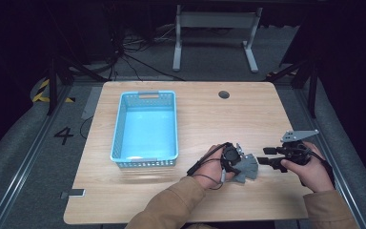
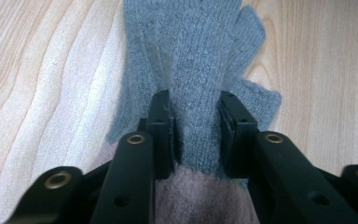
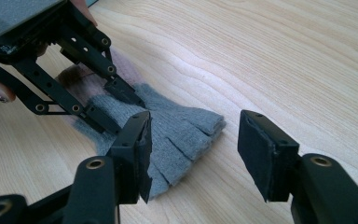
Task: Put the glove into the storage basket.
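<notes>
- My left gripper (image 2: 196, 128) has its fingers pinching a fold of the grey glove (image 2: 191, 60), which lies near the desk's (image 1: 209, 119) right front.
- My right gripper (image 3: 193, 154) hangs wide open just right of the glove, seemingly not touching it.

High view looks down from above; both tool views sit close — sharing the grey glove (image 2: 196, 74).

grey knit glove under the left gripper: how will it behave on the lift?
Probably floppy: the grey knit glove lies flat, so its fingers should droop. Likely light, being thin fabric. The fuzzy knit bunches between the left gripper pads, so slipping seems unlikely.
</notes>
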A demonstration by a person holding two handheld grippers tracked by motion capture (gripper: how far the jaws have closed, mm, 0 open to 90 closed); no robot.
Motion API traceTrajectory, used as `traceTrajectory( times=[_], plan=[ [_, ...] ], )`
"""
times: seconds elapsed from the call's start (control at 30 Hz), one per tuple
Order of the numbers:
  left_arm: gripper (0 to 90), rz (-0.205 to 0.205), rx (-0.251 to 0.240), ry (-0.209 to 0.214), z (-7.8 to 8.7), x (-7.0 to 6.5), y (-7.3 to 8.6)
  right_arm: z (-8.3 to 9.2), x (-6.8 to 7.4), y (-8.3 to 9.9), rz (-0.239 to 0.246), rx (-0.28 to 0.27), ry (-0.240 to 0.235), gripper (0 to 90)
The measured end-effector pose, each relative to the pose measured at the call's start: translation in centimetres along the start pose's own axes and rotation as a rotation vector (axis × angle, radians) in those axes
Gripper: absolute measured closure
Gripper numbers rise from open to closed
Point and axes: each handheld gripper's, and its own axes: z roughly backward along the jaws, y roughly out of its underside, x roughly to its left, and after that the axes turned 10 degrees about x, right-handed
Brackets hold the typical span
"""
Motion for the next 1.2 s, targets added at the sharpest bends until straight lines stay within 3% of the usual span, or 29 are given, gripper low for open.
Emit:
traceTrajectory(
  times=[0.3, 0.43, 0.67, 1.2],
  plan=[
    [75.0, -0.013, 0.013, -0.015, 0.8, -0.1, -0.5, 0.0, -0.3, 0.0, -0.006, -0.007, -0.004, 46.2],
    [75.4, -0.013, -0.002, -0.006, 2.5, -0.1, -0.6, 0.2, -0.4, -0.1, -0.007, -0.013, -0.003, 46.4],
    [75.4, -0.003, -0.017, -0.046, 5.8, 0.7, -0.1, 0.8, -0.6, -0.5, -0.014, -0.059, 0.009, 47.4],
    [75.0, 0.074, -0.089, -0.099, 12.5, 3.9, 3.1, 0.2, -0.7, -0.3, -0.019, -0.037, 0.011, 47.3]
  ],
)
